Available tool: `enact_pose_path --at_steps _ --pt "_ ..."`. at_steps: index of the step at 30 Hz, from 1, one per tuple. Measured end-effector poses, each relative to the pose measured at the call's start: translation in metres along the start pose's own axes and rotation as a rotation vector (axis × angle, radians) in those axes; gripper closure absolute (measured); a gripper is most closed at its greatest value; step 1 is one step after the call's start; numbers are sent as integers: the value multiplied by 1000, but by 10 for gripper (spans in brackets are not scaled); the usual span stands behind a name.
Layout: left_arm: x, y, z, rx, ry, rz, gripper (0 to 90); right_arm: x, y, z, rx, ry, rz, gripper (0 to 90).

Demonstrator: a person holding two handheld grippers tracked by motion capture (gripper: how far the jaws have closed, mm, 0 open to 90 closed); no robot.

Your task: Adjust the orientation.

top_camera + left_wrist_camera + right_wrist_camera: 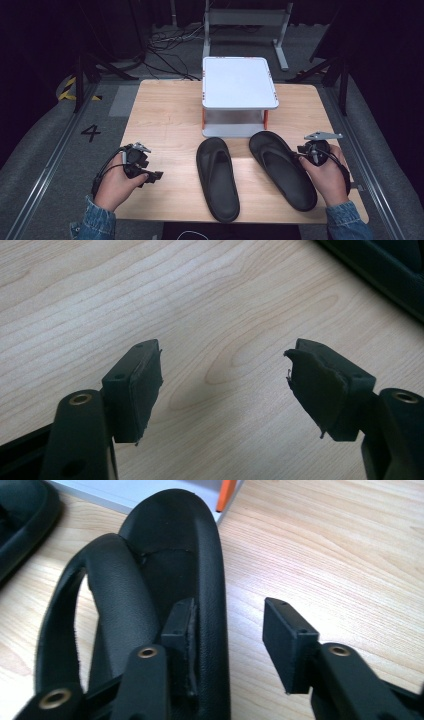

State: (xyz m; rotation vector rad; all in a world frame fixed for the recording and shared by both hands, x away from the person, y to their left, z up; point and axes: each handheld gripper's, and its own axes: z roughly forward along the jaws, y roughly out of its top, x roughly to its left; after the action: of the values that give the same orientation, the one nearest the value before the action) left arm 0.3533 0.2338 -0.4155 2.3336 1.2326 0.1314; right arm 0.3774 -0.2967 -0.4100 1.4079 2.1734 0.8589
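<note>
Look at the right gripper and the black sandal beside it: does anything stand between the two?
Nothing visible does. The right gripper already straddles the outer rim of the right sandal: one jaw sits inside against the rim, the other stands off it over bare table.

Two black flip-flops lie on one wooden surface: a left flip-flop and a right flip-flop. One white two-tier stand with orange posts sits behind them. Two hands each hold one gripper: left gripper, right gripper.
</note>
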Motion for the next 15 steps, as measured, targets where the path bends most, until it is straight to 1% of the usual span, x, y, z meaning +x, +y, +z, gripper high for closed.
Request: enact_pose_path --at_steps 2,3,4,5,6,7,8,9,10,12,14,15 --pt "0 1 1 2 -1 7 299 -5 -3 4 1 -18 -5 558" --pt "-1 1 1 -1 -2 4 298 -7 -4 6 -4 -16 4 544" --pt "-1 2 1 2 -5 8 298 -10 -5 5 -16 -1 15 531" --pt "-1 2 1 2 -5 8 299 -10 -5 5 -16 -1 15 531" --pt "-1 2 1 0 -1 8 299 -13 -6 3 -51 5 39 517" --pt "0 2 1 0 -2 7 299 -15 -6 2 -75 -22 42 514" --pt "0 3 1 -2 -4 8 298 -16 -7 1 -78 -48 26 514" --pt "-1 3 2 -2 0 11 298 -18 -8 0 -63 -70 16 514" --pt "-1 4 2 -2 -3 12 298 -20 -9 0 -55 -82 15 516" --pt "-1 5 2 -2 -5 18 298 -22 -12 1 -34 -93 9 538" --pt "-2 6 2 -1 -7 19 298 -27 -17 2 38 -119 -9 567" --pt "-2 7 3 -5 -7 18 298 -29 -20 4 79 -125 -17 595"
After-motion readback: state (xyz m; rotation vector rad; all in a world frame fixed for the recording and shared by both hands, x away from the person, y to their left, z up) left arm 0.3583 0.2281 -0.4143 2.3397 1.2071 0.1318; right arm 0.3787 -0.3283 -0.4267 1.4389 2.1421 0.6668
